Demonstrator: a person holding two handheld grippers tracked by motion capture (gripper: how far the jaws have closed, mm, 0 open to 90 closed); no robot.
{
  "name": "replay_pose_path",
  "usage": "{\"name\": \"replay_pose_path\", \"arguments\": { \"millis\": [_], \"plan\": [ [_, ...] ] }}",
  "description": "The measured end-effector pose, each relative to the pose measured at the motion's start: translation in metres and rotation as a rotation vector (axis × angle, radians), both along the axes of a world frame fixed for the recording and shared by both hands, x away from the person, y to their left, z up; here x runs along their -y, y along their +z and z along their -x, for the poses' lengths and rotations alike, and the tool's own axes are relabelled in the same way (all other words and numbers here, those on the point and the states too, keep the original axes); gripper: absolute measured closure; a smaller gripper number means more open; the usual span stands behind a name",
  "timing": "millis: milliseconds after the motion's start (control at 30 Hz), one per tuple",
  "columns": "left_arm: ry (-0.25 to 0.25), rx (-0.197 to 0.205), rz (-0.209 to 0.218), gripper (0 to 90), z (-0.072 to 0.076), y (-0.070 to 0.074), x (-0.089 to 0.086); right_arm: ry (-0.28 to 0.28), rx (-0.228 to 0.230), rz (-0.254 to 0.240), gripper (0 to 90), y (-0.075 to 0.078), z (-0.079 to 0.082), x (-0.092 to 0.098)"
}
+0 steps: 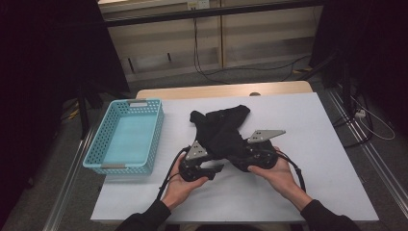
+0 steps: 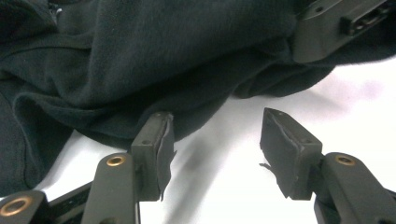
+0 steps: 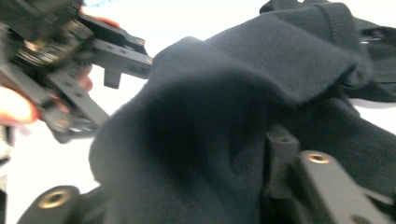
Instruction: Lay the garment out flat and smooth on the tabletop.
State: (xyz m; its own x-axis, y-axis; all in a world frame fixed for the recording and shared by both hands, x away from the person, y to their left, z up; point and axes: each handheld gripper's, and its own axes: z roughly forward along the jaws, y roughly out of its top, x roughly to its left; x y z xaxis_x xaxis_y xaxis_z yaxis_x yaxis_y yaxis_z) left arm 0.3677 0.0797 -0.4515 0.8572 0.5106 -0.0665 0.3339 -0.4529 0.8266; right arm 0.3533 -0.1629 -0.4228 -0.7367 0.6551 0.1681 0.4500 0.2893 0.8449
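- Fingers [image 2: 154, 144] of the left gripper [image 2: 215, 140] are seen parted in the left gripper view, with bare white table [image 2: 224, 196] between them and nothing grasped.
- Black cloth [image 2: 140, 60] is seen just beyond those fingertips; its hem lies at the tip of the left-hand finger, though contact cannot be made out, while the other finger is kept apart from it.
- On the table, as seen from above, a blue basket [image 1: 126, 136] is placed at the left, the left gripper [image 1: 211, 169] beside the cloth's near left edge, the cloth [image 1: 222, 129] at the middle, and the right gripper [image 1: 243, 163] at its near right edge.
- Between the fingers [image 3: 280, 158] of the right gripper [image 3: 187, 196] a thick fold of cloth [image 3: 210, 116] is draped; whether it is clamped cannot be told.
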Motion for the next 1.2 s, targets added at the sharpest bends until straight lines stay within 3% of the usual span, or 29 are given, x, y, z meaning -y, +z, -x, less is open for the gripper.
{"name": "replay_pose_path", "arguments": {
  "millis": [67,167,400,433,467,500,600,633,700,767,867,1000,1133,1200],
  "plan": [
    [-0.003,0.002,-0.007,43.8,0.000,0.000,0.001,-0.009,0.023,0.029,51.2,-0.001,-0.002,0.004],
    [-0.005,0.007,-0.011,43.1,0.000,0.000,0.002,-0.035,0.058,0.008,46.8,0.005,-0.001,0.017],
    [0.003,0.012,0.015,42.7,0.001,0.003,0.002,-0.047,0.090,-0.022,44.2,0.014,0.010,0.034],
    [-0.007,0.022,0.015,42.8,0.002,0.006,0.004,-0.051,0.108,-0.012,47.2,0.016,0.014,0.041],
    [-0.007,0.022,0.015,42.8,0.002,0.006,0.004,-0.051,0.108,-0.012,47.2,0.016,0.014,0.041],
    [-0.014,0.034,0.007,43.3,0.004,0.008,0.008,-0.055,0.111,-0.002,54.5,0.015,0.018,0.046],
    [-0.020,0.049,0.013,46.2,0.005,0.009,0.013,-0.046,0.104,0.003,61.0,0.011,0.020,0.051],
    [-0.025,0.055,0.011,47.8,0.004,0.010,0.018,-0.043,0.095,0.010,72.0,0.008,0.021,0.054],
    [-0.022,0.069,0.002,49.3,0.002,0.010,0.025,-0.054,0.092,0.021,83.0,0.007,0.020,0.054],
    [-0.008,0.068,0.001,51.2,-0.001,0.008,0.032,-0.063,0.097,0.023,86.7,0.007,0.017,0.055],
    [0.004,0.058,-0.001,52.5,-0.005,0.004,0.039,-0.073,0.103,0.023,87.2,0.008,0.014,0.055],
    [0.002,0.063,-0.018,61.1,-0.006,0.001,0.044,-0.094,0.111,0.017,87.7,0.008,0.009,0.056],
    [-0.013,0.031,-0.017,83.7,-0.008,0.001,0.040,-0.102,0.118,0.014,87.7,0.008,0.005,0.056],
    [-0.018,0.017,-0.012,84.2,-0.007,0.004,0.036,-0.104,0.120,0.013,87.7,0.009,0.005,0.056]
  ]
}}
